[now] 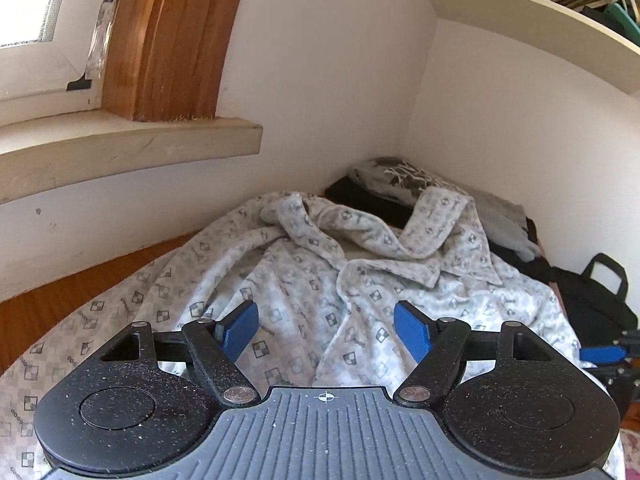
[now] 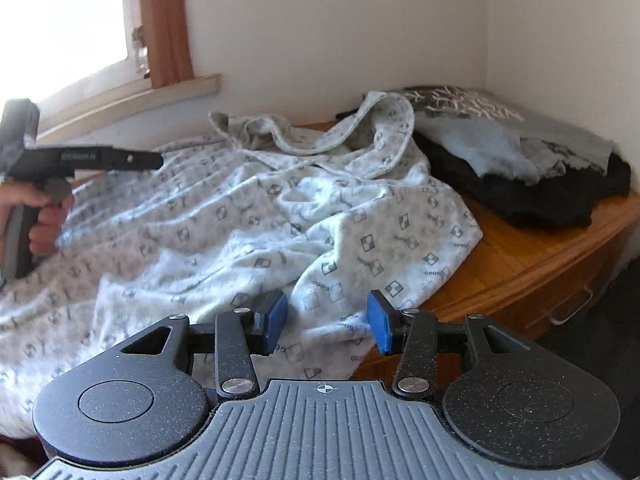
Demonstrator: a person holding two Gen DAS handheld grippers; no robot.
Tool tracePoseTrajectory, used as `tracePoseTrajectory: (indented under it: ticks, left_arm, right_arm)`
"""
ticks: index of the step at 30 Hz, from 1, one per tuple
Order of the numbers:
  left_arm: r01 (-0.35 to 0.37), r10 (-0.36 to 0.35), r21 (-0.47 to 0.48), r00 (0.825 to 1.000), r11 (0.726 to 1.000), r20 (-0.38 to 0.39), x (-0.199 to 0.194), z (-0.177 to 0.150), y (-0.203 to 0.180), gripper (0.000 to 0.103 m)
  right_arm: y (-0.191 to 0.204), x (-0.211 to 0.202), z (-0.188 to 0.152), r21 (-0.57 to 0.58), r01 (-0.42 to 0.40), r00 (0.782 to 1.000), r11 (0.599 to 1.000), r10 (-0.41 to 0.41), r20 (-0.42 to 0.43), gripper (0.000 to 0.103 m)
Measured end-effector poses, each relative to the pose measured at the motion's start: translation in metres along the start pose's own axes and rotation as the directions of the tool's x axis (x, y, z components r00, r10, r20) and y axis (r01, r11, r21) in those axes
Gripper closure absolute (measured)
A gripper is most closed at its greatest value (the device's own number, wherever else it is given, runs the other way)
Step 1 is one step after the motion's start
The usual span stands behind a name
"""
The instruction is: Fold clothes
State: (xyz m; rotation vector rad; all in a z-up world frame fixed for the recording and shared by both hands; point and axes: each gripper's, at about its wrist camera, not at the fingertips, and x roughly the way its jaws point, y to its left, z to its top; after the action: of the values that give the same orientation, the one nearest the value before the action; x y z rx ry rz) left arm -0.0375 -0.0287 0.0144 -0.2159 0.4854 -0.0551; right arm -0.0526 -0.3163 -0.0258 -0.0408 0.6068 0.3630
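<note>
Nearest the right wrist camera, the right gripper (image 2: 327,322) hovers with its blue pads apart over the near edge of the patterned fleece robe (image 2: 248,216); cloth lies under the gap, but the pads do not seem to press it, though motion blur makes this hard to judge. The left gripper (image 1: 326,330) likewise stands wide apart above the robe's middle, holding nothing; in the right view the person's hand (image 2: 44,216) grips its handle. The robe lies rumpled across a wooden chest top (image 2: 516,256), its collar and hood (image 1: 432,224) bunched toward the wall and one side spilling over the front edge. To do this step well, I judge each gripper should take a single layer at a hem or shoulder, well apart from the other, and pull the fabric flat before any fold; a pinch through bunched layers would carry wrinkles into the fold. Farther back sits a stack of dark and grey clothes (image 2: 520,168), beside it a black bag (image 1: 592,304) whose contents are hidden. Below the top a drawer (image 2: 568,300) is closed. High on the wall, a shelf (image 1: 520,28) holds books.
</note>
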Motion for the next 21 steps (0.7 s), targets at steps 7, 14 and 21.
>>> tracePoseTrajectory:
  ticks: [7, 14, 21]
  left_arm:
    - [0.002, -0.002, 0.019, 1.0, 1.0, 0.003, 0.0, -0.001, -0.003, 0.025]
    - [0.011, -0.011, 0.029, 1.0, 1.0, -0.006, 0.0, 0.0, -0.006, 0.025]
    - [0.016, -0.015, 0.049, 1.0, 0.999, -0.02, 0.003, -0.004, -0.009, 0.025]
  right_arm:
    - [-0.012, -0.018, 0.007, -0.052, 0.039, 0.998, 0.998, -0.036, 0.051, 0.1]
    - [-0.041, -0.097, 0.057, -0.121, 0.222, 0.967, 0.968, -0.202, 0.155, 0.1]
    - [-0.034, -0.113, 0.076, -0.173, 0.321, 0.939, 0.931, -0.289, 0.188, 0.102]
